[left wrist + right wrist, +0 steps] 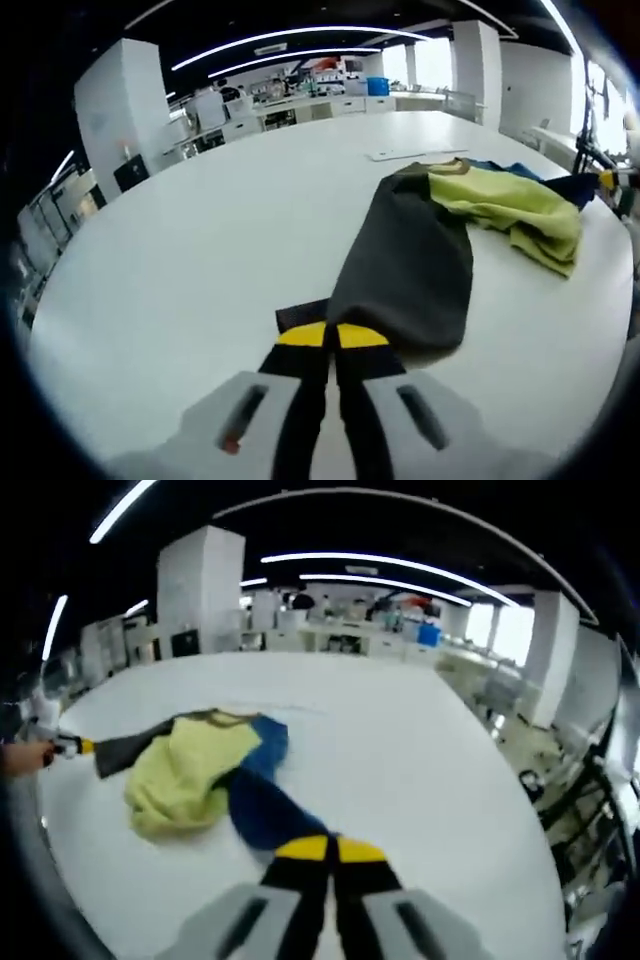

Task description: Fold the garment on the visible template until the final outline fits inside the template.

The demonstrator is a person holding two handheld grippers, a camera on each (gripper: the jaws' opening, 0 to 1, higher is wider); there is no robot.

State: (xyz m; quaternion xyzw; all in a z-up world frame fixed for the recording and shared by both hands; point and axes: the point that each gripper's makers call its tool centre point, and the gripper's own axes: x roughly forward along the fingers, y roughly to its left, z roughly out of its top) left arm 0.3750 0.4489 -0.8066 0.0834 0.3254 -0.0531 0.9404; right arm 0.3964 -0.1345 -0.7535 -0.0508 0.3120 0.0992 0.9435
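A garment lies crumpled on the white table [180, 260], with a dark grey part [410, 260], a yellow-green part [510, 205] and a blue part [515, 170]. My left gripper [330, 338] is shut on the dark grey end, and a corner of cloth sticks out beside the jaws. My right gripper [330, 850] is shut on the blue part [265, 815]; the yellow-green part [185, 770] bunches beyond it. The left gripper [70, 746] shows at the far left of the right gripper view with a hand [20, 755] behind it. At the right edge of the left gripper view, the right gripper [612, 182] shows.
A thin flat white sheet [415, 153] lies on the table beyond the garment. The table's far edge faces white benches with a blue bin [378, 86]. A white pillar [200, 580] stands behind. Chairs [560, 780] stand off the table's right side.
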